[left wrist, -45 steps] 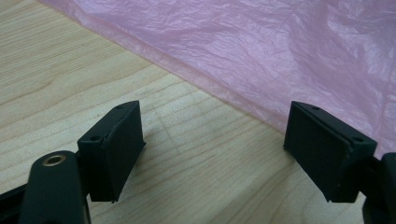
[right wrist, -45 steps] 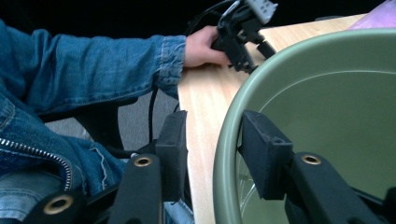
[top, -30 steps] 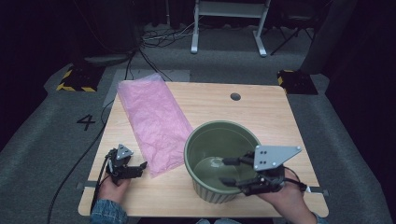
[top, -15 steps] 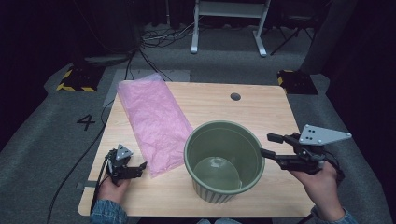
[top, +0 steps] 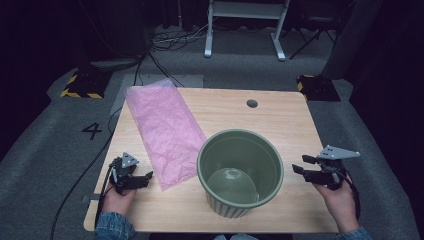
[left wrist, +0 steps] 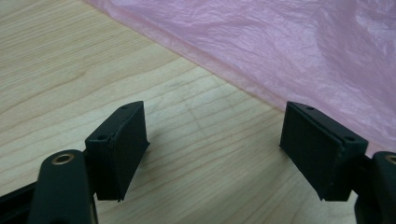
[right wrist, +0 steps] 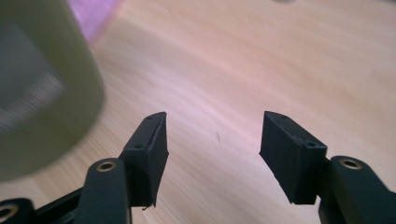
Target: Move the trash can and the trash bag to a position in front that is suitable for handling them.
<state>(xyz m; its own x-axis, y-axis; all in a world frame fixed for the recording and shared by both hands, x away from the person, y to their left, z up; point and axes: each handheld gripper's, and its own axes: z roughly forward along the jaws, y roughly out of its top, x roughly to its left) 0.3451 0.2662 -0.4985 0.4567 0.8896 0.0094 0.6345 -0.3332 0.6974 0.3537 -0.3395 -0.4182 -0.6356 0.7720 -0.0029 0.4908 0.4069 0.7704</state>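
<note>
A large green ribbed pot (top: 231, 207) stands upright on the wooden table (top: 280, 120), near its front edge. Left of the pot lies a flat pink plastic bag (top: 165, 127), apart from it. My left gripper (top: 145, 179) rests open at the table's front left, its jaws pointing at the bag's near corner (left wrist: 289, 51); bare wood shows between its pads (left wrist: 128, 140). My right gripper (top: 300, 164) hovers open at the table's right edge, pointing left toward the pot (right wrist: 42, 107). Its jaws have just been opening and nothing is between them.
A small round hole (top: 252, 103) sits near the table's far edge. Beyond the table, on grey floor, are a white stand frame (top: 245, 20), cables, and yellow-black striped blocks (top: 80, 85). A number 4 (top: 92, 131) marks the floor at left.
My right gripper has left the pot's front right rim, swung out to the right and sunk to the table's right edge. The left gripper, pot and bag stayed put.
</note>
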